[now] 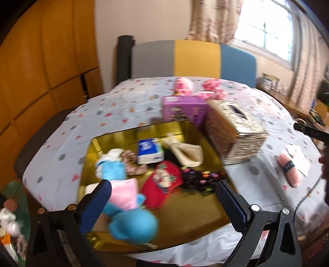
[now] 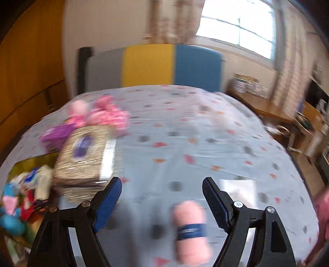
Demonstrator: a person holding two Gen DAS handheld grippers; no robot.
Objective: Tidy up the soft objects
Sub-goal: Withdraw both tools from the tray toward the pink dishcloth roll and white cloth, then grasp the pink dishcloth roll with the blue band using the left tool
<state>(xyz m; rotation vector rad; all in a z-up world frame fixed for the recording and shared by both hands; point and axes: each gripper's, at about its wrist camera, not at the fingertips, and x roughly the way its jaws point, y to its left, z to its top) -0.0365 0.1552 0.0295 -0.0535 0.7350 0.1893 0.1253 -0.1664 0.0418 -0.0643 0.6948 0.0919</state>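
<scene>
Tablecloth (image 2: 185,131) bare beyond yarn skein (image 2: 190,228) — tin (image 1: 185,226) crowded.

Over the worktop (image 1: 61,147) lies a pale cloth dotted with grey spots and pink triangles. Behind it stands a panel (image 1: 193,59) banded grey, yellow and blue, touching the far edge in this view. Orange wooden cupboards (image 1: 41,61) fill the left wall. Up right, a bright window (image 1: 267,30) with patterned curtains (image 1: 213,18), and a wooden desk (image 1: 292,102) beneath it, blurred.
</scene>
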